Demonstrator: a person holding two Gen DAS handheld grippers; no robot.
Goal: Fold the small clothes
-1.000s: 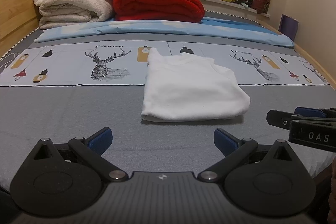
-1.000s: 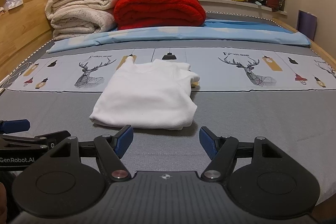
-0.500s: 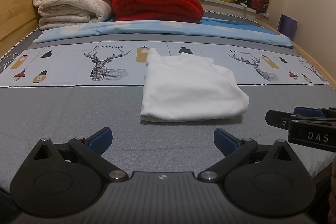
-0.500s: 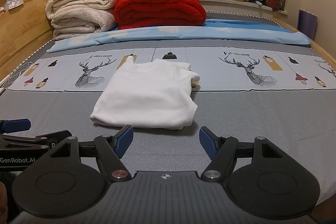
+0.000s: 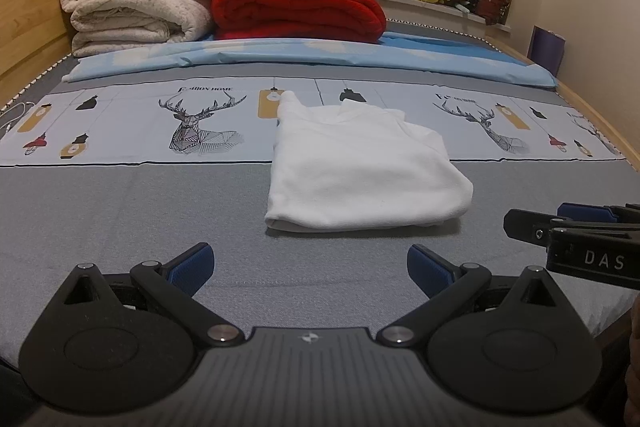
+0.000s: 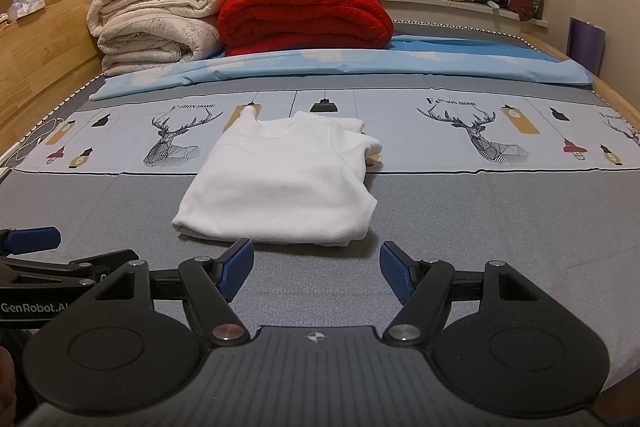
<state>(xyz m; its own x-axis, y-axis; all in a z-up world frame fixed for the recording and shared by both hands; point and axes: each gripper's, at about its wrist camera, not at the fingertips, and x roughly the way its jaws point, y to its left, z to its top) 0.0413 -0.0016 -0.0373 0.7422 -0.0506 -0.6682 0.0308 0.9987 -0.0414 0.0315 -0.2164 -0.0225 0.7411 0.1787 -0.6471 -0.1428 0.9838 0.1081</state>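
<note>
The bed (image 5: pixel 100 211) is carrying everything: blankets are piling up at its far end, and the white garment (image 5: pixel 360 171) is lying partly folded near the middle, its long axis running from the near edge toward the far end. Straight ahead of both grippers, it is sitting slightly closer to the right gripper (image 6: pixel 316 271), whose jaws are standing spread just short of the near hem. The left gripper (image 5: pixel 310 271) is hovering spread too, empty, a little further back.

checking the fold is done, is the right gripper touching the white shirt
Apart. The right wrist view shows grey bedsheet between the open right gripper and the white shirt.
</note>
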